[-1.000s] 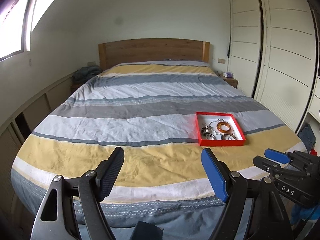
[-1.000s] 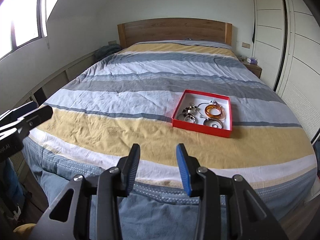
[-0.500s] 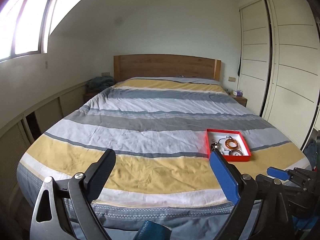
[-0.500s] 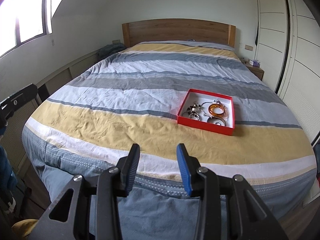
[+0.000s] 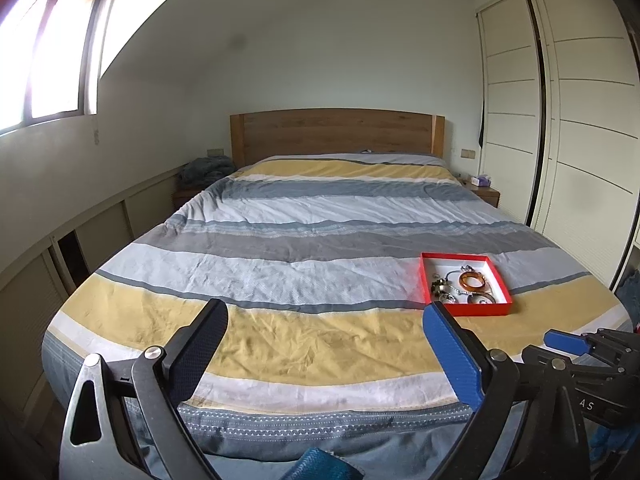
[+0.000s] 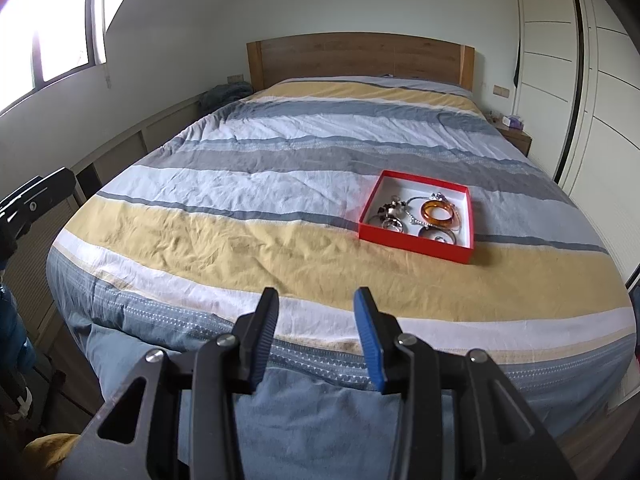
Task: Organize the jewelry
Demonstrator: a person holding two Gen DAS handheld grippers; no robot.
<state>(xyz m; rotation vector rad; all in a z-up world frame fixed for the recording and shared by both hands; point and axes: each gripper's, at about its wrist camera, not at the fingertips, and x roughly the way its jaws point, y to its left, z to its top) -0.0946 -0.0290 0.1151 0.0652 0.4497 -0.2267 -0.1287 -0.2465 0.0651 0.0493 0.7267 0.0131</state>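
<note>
Backing off from the bed, both views now sit farther from the red tray at 1 o'clock than a second ago. Left gripper and right gripper are both spread apart and empty, so the bangle and other jewelry look untouched, and sorting hasn't started.

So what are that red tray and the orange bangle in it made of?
The red tray looks like matte cardboard: thin straight walls, white lining, no shine. The orange bangle seems glossy translucent plastic or resin, perhaps amber; light glows through it. I cannot tell which.
</note>
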